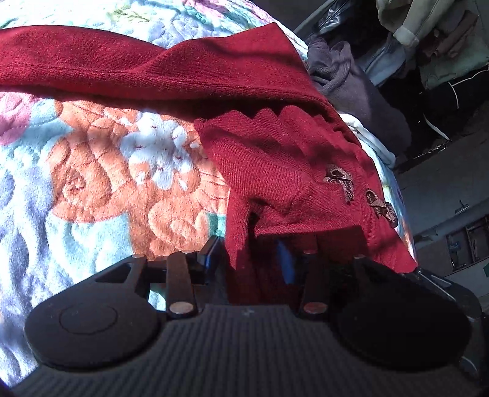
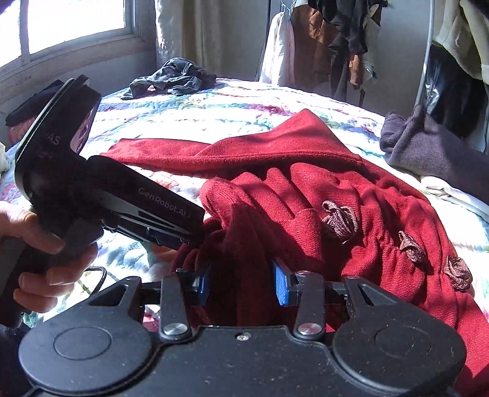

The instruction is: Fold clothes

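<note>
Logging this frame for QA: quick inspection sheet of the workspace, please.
Surface: bed with floral quilt, sunlit.
Job's things: red knit garment, rumpled, with fabric rosettes.
Clutter: dark grey garment far side; purple-grey garment at edge.
Grippers: left gripper and right gripper both have red fabric between their fingers.
Cables: thin dark cord by the hand.
Surroundings: window, hanging clothes.

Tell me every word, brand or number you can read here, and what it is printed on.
"GenRobot.AI": on the side of the left gripper, seen from the right wrist view.
"AS": on that gripper's upper housing; the rest of the word is hidden.
The red sweater and floral bedspread carry no readable text.
</note>
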Action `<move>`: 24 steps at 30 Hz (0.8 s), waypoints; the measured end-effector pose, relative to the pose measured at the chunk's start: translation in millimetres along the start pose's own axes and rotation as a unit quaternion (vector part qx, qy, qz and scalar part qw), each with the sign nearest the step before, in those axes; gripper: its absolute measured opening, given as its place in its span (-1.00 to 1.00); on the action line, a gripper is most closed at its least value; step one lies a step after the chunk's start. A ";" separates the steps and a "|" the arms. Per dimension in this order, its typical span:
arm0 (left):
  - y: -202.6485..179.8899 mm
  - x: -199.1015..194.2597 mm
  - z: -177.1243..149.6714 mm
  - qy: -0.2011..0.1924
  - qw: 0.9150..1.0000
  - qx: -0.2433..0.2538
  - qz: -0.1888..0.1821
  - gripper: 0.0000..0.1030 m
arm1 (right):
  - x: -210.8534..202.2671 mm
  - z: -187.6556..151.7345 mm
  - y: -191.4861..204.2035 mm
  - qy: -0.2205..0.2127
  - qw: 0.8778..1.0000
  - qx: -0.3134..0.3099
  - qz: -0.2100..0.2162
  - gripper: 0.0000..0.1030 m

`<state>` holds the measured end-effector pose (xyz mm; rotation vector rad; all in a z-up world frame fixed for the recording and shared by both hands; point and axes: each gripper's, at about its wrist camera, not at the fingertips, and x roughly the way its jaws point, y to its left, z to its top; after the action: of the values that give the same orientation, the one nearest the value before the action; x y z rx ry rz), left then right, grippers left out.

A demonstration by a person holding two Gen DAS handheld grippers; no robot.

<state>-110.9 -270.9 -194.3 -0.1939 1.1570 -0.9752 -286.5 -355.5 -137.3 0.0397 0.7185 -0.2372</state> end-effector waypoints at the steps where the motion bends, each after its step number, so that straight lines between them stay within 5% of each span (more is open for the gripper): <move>1: -3.3 -2.5 -2.4 -0.008 1.000 0.012 0.007 -0.84 | -1.2 -0.6 0.6 -0.011 1.000 -0.005 -0.008 -0.87; 6: -25.1 -35.1 -24.5 -0.097 0.990 0.076 0.070 -0.85 | -19.3 -2.9 -10.4 -0.052 0.996 0.006 -0.070 -0.89; 10: -15.0 -66.1 -31.8 -0.118 0.992 -0.036 0.034 -0.91 | -21.5 1.8 -34.7 -0.054 0.995 0.059 -0.067 -0.88; 14: -27.7 -102.4 -49.0 -0.196 0.977 0.010 0.086 -0.98 | -27.5 2.3 -51.1 -0.064 0.988 0.130 -0.047 -0.88; 16: -28.2 -102.6 -46.3 -0.185 0.977 0.022 0.100 -0.98 | -31.0 1.0 -52.6 -0.072 0.986 0.144 -0.034 -0.88; 24: -7.1 -65.9 -31.0 -0.107 0.993 -0.031 0.028 -0.78 | -28.3 -0.5 -45.6 -0.071 0.988 0.091 -0.101 -0.89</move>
<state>-144.8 -216.6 -158.8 -0.3074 0.9920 -0.8476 -317.8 -394.1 -117.1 0.1235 0.5576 -0.4944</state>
